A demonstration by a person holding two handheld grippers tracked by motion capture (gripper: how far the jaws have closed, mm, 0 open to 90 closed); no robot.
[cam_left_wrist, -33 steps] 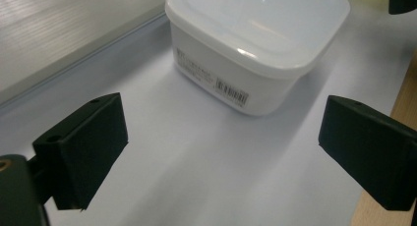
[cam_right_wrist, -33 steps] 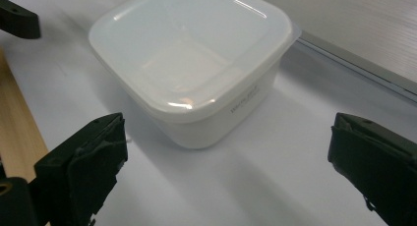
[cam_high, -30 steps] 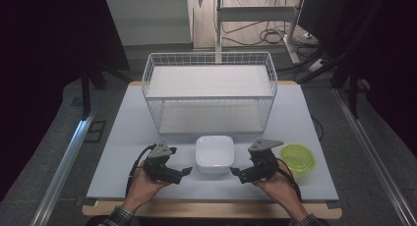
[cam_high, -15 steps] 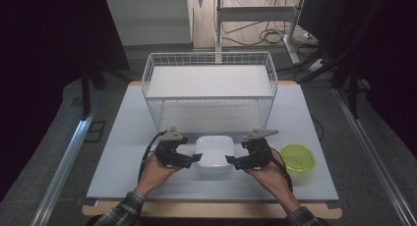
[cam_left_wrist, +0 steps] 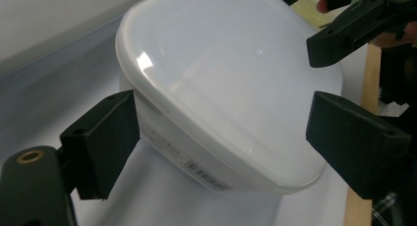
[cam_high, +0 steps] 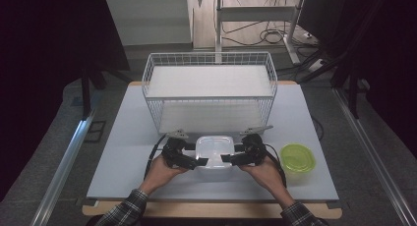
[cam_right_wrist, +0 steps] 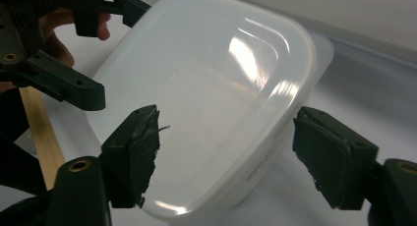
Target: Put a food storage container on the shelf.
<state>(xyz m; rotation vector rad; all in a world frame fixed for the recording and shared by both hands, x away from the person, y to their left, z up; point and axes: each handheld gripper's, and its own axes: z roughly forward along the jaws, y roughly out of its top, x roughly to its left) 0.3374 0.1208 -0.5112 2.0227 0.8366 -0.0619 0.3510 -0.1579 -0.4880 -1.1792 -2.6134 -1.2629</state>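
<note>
Dark floor and cables frame a pale table (cam_high: pixel 123 152), where we work a white box (cam_high: pixel 214 152) with its lid on, sitting near the front edge between a wire basket (cam_high: pixel 209 88) behind and a green bowl (cam_high: pixel 297 157) to the right. We bring the left gripper (cam_high: pixel 196 162) and right gripper (cam_high: pixel 227 158) in from either side. Both sets of jaws stand wide and have just been closing, the box's corners between them; we cannot see the pads pressing yet. We judge the box light, thin-walled plastic, fairly stiff but glossy and likely slippery, with rounded corners that could let pads slide, so we would take it low on the side walls under the lid rim, from both sides at once. From above we get the layout and both hands. The left gripper view adds a small label (cam_left_wrist: pixel 204 172) on the box's wall, the gap at each pad and the right gripper beyond; the right gripper view shows a frayed pad (cam_right_wrist: pixel 142 152) on one jaw.
</note>
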